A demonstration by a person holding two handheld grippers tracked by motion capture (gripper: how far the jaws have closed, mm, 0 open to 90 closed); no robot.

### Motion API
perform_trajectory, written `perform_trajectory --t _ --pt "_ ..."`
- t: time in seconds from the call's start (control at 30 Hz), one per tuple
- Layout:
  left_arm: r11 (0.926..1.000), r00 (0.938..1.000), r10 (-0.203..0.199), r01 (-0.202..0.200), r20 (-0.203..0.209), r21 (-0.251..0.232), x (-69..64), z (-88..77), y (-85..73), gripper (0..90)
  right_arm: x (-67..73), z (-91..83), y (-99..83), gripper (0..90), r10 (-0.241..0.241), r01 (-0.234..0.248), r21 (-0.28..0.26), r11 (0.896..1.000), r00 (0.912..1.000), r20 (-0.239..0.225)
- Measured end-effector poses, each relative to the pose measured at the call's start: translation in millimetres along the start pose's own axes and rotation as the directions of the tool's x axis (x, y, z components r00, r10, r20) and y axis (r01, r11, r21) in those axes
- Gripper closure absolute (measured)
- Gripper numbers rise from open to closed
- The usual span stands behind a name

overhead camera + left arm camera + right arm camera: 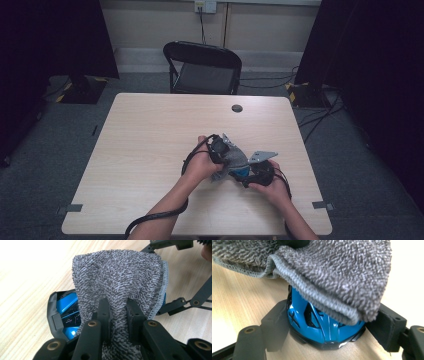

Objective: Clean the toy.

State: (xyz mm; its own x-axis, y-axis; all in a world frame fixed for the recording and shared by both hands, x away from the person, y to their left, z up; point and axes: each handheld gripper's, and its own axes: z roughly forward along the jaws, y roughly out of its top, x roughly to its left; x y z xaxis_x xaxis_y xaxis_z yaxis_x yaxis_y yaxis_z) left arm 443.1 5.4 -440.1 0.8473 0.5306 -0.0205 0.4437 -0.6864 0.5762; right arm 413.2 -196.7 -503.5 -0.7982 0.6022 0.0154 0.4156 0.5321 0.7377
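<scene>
A grey terry cloth lies draped over a glossy blue object with a black base at the middle of the table. My left gripper is shut on a bunched fold of the cloth, the jaws pinching it tight. The blue object peeks out beside and under the cloth. My right gripper comes in from the right, and its pads press on both sides of the blue object at table level. The cloth hangs over the object's top.
The light wooden table has a round cable hole near its far edge. A black folding chair stands behind it. Tape marks sit near the front corners. Cables run across the floor at right.
</scene>
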Motion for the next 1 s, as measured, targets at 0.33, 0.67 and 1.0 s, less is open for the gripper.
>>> perform_trajectory --t 0.33,0.67,1.0 --pt "0.9990 0.9989 -0.044 0.044 -0.016 -0.007 11.9 -2.3 -3.5 76.8 0.0 0.0 0.0 24.1 0.001 -0.001 0.000 1.000 1.0000 0.000" --pt "0.9977 0.9970 -0.067 0.067 -0.037 -0.007 20.4 -5.2 -6.6 76.7 0.1 0.0 0.0 24.1 0.001 -0.001 0.000 1.000 1.0000 -0.001" --pt "0.9954 0.9933 -0.096 0.095 -0.065 -0.014 29.7 -9.9 -10.6 76.7 0.0 0.0 0.0 24.1 0.001 -0.001 0.000 1.000 1.0000 -0.001"
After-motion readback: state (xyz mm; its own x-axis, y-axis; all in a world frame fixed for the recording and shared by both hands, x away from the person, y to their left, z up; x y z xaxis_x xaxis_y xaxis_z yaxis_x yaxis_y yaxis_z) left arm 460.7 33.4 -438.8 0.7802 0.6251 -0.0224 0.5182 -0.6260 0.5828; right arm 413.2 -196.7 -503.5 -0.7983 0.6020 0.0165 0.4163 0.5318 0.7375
